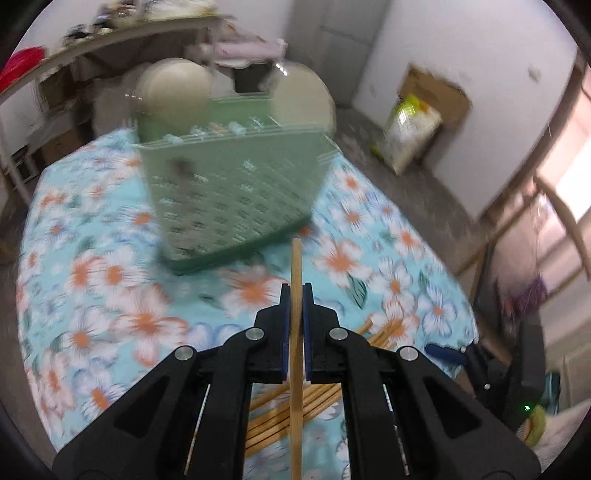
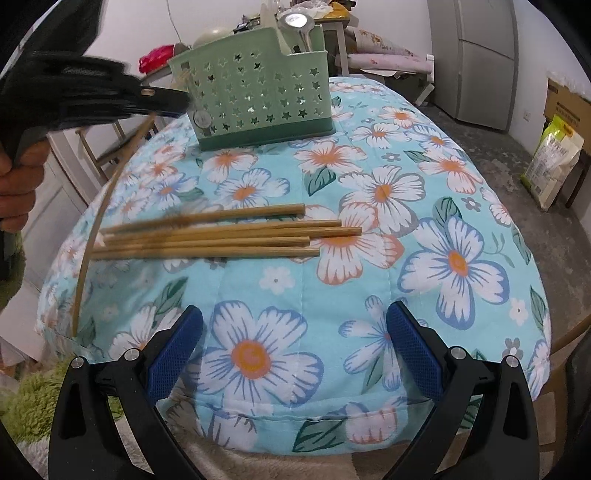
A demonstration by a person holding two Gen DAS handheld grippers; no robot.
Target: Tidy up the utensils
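My left gripper [image 1: 296,295] is shut on one wooden chopstick [image 1: 296,332] and holds it above the table, its tip pointing toward the green perforated utensil basket [image 1: 236,192]. In the right wrist view the left gripper [image 2: 173,99] shows at upper left, beside the basket [image 2: 255,99], with the held chopstick [image 2: 99,218] hanging down. Several loose chopsticks [image 2: 229,236] lie on the floral tablecloth; they also show under the left gripper [image 1: 288,410]. My right gripper [image 2: 293,354] is open and empty near the table's front edge, and appears at the lower right [image 1: 447,352] in the left wrist view.
The table wears a blue floral cloth [image 2: 369,192]. The basket holds a metal ladle [image 2: 297,22] and other utensils. Chairs [image 1: 546,221] stand beside the table. A sack [image 2: 554,158] and a fridge [image 2: 476,59] stand by the wall.
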